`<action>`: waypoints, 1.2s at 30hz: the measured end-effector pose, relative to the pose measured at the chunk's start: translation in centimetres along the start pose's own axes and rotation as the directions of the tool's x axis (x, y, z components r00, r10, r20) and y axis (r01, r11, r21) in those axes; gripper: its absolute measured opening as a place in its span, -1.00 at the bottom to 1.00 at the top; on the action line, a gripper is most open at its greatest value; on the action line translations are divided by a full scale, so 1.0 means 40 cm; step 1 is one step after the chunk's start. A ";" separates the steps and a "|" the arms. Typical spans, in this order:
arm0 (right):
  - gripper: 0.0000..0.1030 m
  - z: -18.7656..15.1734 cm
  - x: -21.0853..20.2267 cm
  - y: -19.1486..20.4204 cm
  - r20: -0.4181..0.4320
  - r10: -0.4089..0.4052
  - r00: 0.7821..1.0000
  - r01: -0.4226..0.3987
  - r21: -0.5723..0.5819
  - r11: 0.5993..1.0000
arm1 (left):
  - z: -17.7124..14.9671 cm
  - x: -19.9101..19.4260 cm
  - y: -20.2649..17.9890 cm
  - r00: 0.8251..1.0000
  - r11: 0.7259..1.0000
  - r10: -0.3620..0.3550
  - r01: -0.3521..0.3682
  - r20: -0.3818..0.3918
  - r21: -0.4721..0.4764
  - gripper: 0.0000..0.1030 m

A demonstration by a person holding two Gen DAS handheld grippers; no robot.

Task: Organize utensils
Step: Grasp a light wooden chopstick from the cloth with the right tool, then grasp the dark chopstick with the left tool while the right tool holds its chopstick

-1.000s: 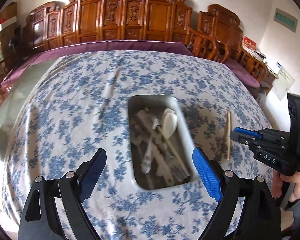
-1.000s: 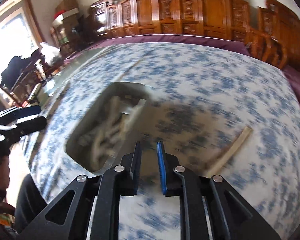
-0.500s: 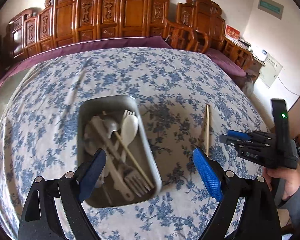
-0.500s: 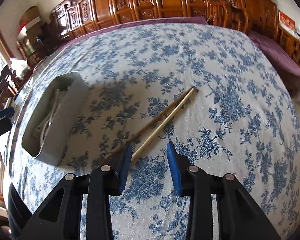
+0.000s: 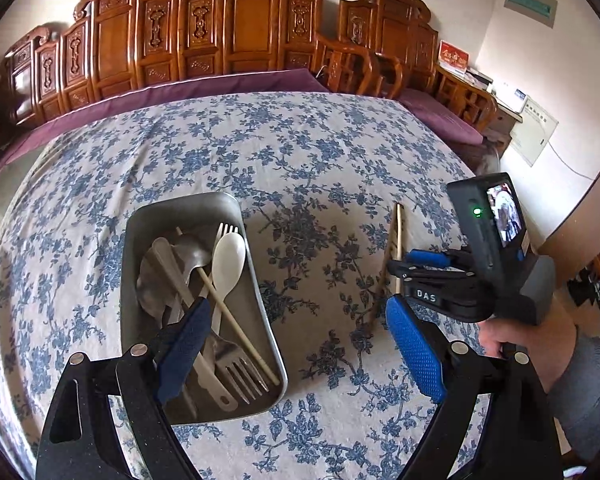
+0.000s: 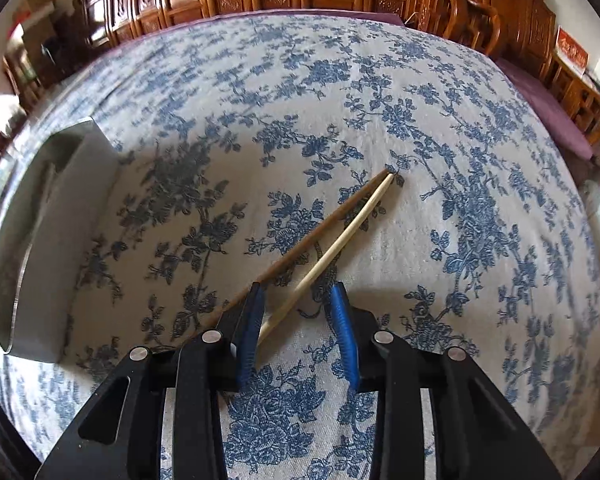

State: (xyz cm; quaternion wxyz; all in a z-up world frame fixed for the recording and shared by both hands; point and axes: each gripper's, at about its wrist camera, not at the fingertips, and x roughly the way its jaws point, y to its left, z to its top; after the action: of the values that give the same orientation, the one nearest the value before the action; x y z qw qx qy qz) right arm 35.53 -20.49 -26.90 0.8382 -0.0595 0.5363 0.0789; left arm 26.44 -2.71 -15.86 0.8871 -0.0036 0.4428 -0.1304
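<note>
A metal tray [image 5: 140, 220] on the floral tablecloth holds a white spoon [image 5: 228, 258], a metal spoon, forks and one chopstick. Two chopsticks lie on the cloth to its right: a pale one [image 6: 340, 244] and a dark one [image 6: 316, 236], also visible in the left wrist view [image 5: 398, 236]. My right gripper [image 6: 298, 300] is open and low over their near ends, with the pale chopstick between its fingers; it also shows in the left wrist view [image 5: 416, 262]. My left gripper [image 5: 296, 326] is open wide and empty above the tray's near right corner.
The tray also appears at the left in the right wrist view [image 6: 60, 216]. Carved wooden chairs [image 5: 236, 40] line the table's far side. A purple cloth [image 5: 204, 86] edges the far rim. A side table with papers [image 5: 480, 80] stands at the right.
My right gripper has moved forward and down over the chopsticks' near ends and opened a little wider. My left gripper has shifted right, so the tray sits further left.
</note>
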 end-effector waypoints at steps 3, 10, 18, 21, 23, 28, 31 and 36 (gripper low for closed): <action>-0.34 -0.010 -0.003 -0.026 -0.014 -0.001 1.000 0.001 0.016 1.000 | -0.002 0.005 -0.009 1.000 1.000 -0.002 0.002 -0.006 0.006 0.65; -0.88 -0.051 -0.027 -0.119 -0.044 -0.010 0.999 0.012 0.049 0.999 | -0.007 0.025 -0.034 1.000 1.000 -0.012 0.012 -0.021 0.021 0.65; -0.89 -0.114 -0.055 -0.210 -0.028 -0.003 1.000 0.006 0.092 0.996 | -0.008 0.064 -0.079 0.999 0.998 -0.021 0.023 -0.041 0.051 0.65; -0.89 -0.122 -0.057 -0.215 -0.020 0.003 1.000 -0.002 0.091 0.996 | -0.004 0.089 -0.102 0.998 0.997 -0.021 0.025 -0.053 0.073 0.65; -0.88 -0.129 -0.058 -0.216 -0.008 0.006 1.000 -0.005 0.084 0.996 | -0.001 0.108 -0.121 0.998 0.995 -0.025 0.030 -0.062 0.092 0.65; -0.88 -0.133 -0.060 -0.218 0.009 0.014 1.000 -0.014 0.065 0.998 | 0.002 0.170 -0.155 0.995 0.990 -0.019 0.032 -0.100 0.134 0.61; -0.88 -0.135 -0.060 -0.218 0.015 0.018 1.000 -0.019 0.061 0.998 | 0.000 0.211 -0.173 0.991 0.986 -0.011 0.032 -0.132 0.162 0.43; -0.88 -0.142 -0.062 -0.218 0.034 0.018 0.999 -0.020 0.057 0.998 | 0.002 0.277 -0.206 0.985 0.979 -0.001 0.037 -0.175 0.202 0.29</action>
State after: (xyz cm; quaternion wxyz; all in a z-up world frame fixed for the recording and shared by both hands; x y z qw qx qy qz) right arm 31.18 -30.24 -26.89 0.8478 -0.0289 0.5246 0.0723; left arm 30.97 -13.28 -23.52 0.8393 0.0948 0.5029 -0.1834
